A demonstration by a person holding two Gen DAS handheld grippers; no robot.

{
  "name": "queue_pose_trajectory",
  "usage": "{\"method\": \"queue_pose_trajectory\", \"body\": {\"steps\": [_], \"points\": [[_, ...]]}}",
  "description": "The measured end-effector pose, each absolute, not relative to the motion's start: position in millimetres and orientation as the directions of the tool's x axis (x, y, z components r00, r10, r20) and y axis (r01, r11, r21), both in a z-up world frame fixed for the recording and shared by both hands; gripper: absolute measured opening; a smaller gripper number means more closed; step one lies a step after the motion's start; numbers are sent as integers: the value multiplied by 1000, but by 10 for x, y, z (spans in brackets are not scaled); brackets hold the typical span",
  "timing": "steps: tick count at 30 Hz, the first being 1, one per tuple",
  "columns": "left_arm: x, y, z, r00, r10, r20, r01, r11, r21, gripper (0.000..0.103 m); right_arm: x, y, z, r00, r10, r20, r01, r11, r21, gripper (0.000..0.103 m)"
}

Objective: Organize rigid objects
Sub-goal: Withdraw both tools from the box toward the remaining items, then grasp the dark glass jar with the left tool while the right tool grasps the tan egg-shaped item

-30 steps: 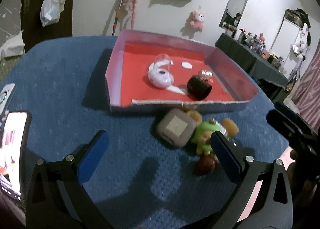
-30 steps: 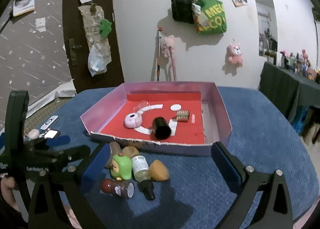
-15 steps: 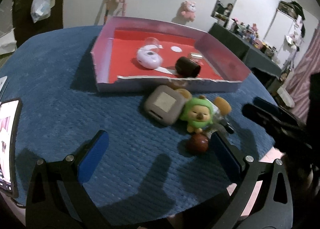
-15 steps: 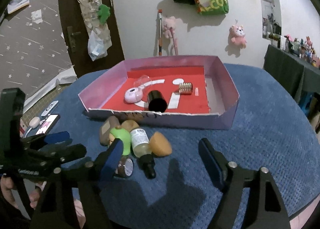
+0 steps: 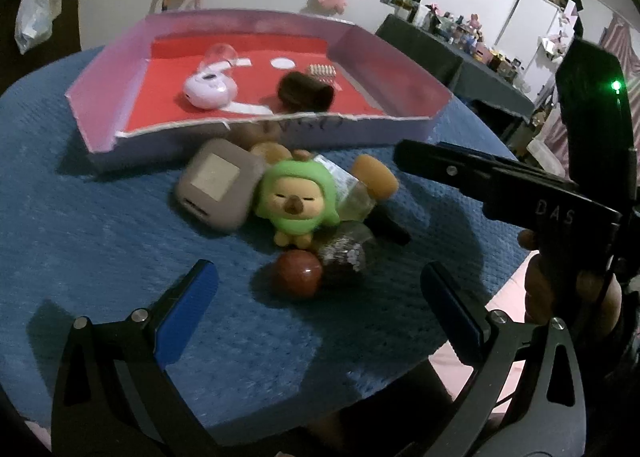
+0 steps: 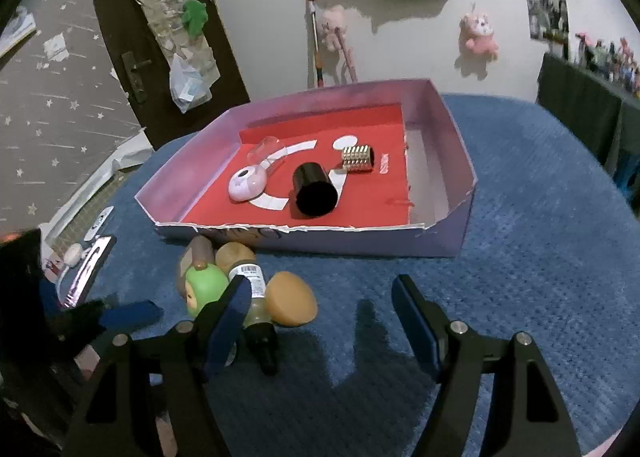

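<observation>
Toy pile (image 5: 296, 201) loose beside pink tray (image 5: 108, 97); left gripper (image 5: 316, 293) spread, right gripper (image 6: 320, 305) spread, both empty.

a blue textured worktop (image 6: 540, 217) carries a pink tray (image 6: 460, 161) toward its far edge, a toy cluster (image 5: 296, 201) before it, a phone (image 6: 86, 269) at the left edge.

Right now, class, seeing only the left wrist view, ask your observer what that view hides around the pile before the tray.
Observer: The right gripper stands open; only blue cloth lies between its jaws.
Operator: And the dropper bottle behind the green figure?
Observer: It lies flat, black cap towards that gripper, barcode label up.
Operator: Anything further left?
Observer: A phone lies at the cloth's left edge.
</observation>
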State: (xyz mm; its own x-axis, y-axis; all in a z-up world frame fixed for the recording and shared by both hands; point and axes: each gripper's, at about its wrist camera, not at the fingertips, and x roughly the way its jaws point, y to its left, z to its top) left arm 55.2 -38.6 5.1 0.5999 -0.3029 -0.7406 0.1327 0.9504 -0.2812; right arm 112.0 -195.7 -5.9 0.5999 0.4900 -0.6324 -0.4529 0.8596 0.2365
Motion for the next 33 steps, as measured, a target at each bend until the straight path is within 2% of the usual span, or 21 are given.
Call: {"method": "queue_pose_trajectory", "body": {"steps": [3,14,16,21,26,29,30,31,33], "points": [[596,-403,-16,596,-284,-751,110,955,-274,103,1175,-1899,-107,583,488,-649,-458,858,233,70],[607,-346,-33,631,-233,-740,66,967,-247,103,1313,-1820,-256,528,520,-672,-463,839,285,64],[606,-365,-33,631,-225,-742,64,969,-239,103,1317,-1835,-257,519,525,-674,-466,835,292,57],[600,-373,-36,636,-219,-740,56,970,-238,103,1190,-1781,-193,563,456,-689,-475,861,182,56],[607,-373,-39,640,-215,-738,50,970,-239,102,1197,-1715,-274,541,448,-712,-487,857,169,51],[587,-362,-26,643,-229,-731,59,966,-250,88,1230,-1680,-281,535,460,-709,-494,851,179,44],[580,-361,-24,643,-237,-728,64,964,-258,85,1238,-1667,-278,522,478,-706,-503,841,198,35],[580,-359,-19,644,-241,-726,66,963,-262,84,1239,-1667,-279,522,477,-707,-502,842,198,35],[576,-382,-14,643,-257,-722,82,960,-269,72,1239,-1654,-275,527,473,-707,-501,844,191,34]]}}
